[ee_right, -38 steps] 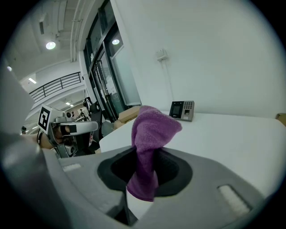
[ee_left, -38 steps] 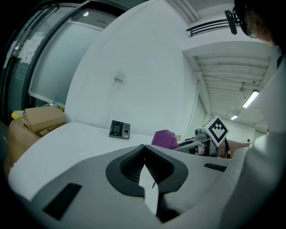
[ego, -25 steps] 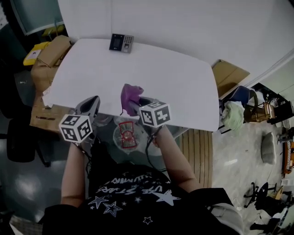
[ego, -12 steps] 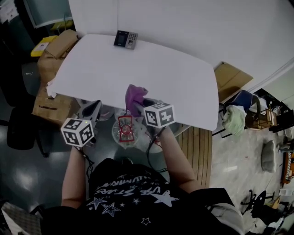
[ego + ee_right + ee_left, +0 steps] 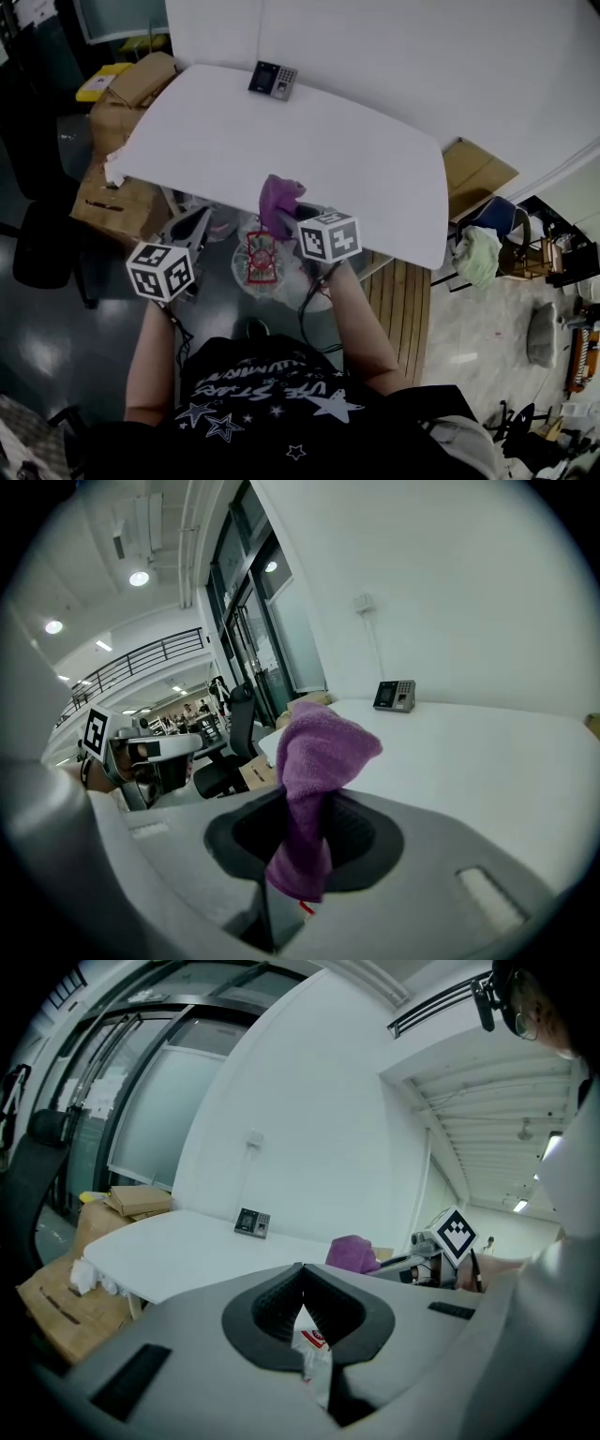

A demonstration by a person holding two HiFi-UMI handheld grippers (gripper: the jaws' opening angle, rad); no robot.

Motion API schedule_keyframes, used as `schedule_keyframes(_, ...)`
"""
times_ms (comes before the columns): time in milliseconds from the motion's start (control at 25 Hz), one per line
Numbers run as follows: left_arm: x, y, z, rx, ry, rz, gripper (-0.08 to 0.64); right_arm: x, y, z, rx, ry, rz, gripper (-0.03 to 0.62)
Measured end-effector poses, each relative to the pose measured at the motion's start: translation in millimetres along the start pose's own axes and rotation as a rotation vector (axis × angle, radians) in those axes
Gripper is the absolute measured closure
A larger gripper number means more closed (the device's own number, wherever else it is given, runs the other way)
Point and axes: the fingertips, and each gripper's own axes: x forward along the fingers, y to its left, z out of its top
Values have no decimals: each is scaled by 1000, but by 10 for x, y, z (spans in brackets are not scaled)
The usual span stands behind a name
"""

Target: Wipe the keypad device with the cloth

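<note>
The dark keypad device [image 5: 273, 80] lies at the far edge of the white table [image 5: 356, 159]; it also shows small in the left gripper view [image 5: 251, 1223] and the right gripper view [image 5: 395, 696]. My right gripper [image 5: 281, 219] is shut on a purple cloth [image 5: 278, 199] at the table's near edge. The cloth [image 5: 314, 761] sticks up in a bunch between its jaws. My left gripper [image 5: 199, 219] hangs just off the near edge, left of the right one, shut with nothing in it [image 5: 300, 1274]. Both are far from the keypad.
Cardboard boxes [image 5: 131, 84] stand by the table's left side. A bin lined with clear plastic [image 5: 262, 261] sits below the grippers. A dark office chair [image 5: 42, 253] is at the left. A blue chair with a green cloth [image 5: 478, 239] is at the right.
The head view has swung, so the table and keypad sit further right in it. Both grippers hold much the same pose, and the cloth stays clamped in the right one.
</note>
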Motion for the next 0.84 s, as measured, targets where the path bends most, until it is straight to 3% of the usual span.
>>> schedule_keyframes(840,-571,-93,-210,-53,-22,-38,554,-227,604,-302,-35,23,-40,497)
